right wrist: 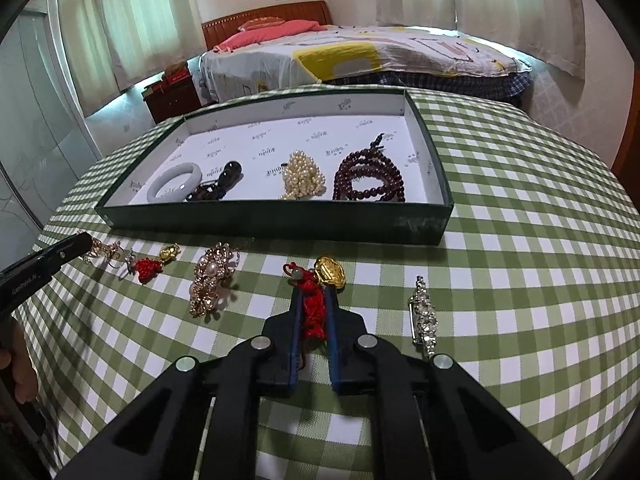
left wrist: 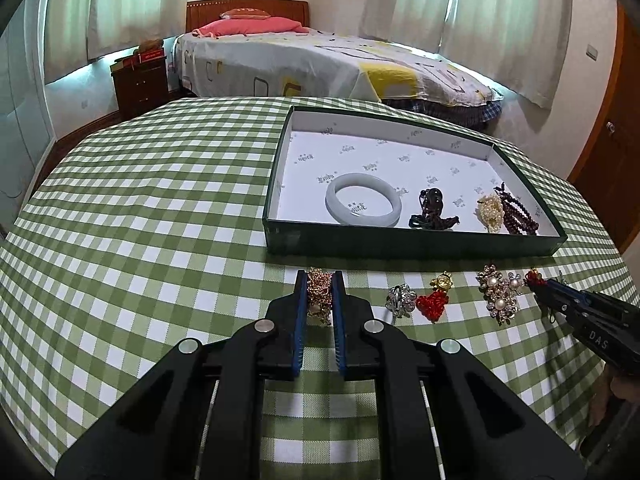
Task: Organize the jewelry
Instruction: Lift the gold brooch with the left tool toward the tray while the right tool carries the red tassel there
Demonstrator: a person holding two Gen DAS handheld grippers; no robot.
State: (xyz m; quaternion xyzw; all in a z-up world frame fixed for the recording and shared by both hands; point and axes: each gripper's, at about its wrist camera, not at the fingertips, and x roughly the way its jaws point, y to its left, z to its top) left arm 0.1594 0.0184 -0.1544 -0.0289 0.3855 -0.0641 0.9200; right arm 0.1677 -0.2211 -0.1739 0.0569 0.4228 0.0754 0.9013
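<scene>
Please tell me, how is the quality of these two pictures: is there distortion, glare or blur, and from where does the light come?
Left wrist view: strong fisheye bends the checked tablecloth and green box; dark corners; sharp focus. Right wrist view: same bending; daylight through the curtains is bright, the bed slightly washed out; soft shadows beside the pearl brooch.

Checked table (left wrist: 140, 220) bears box (left wrist: 400, 242), loose brooches (left wrist: 498, 294).

Rose-gold brooch (left wrist: 319, 295) and red-knot gold charm (right wrist: 316, 298) on cloth, white bangle (left wrist: 363, 205) inside green box (left wrist: 400, 242)
</scene>
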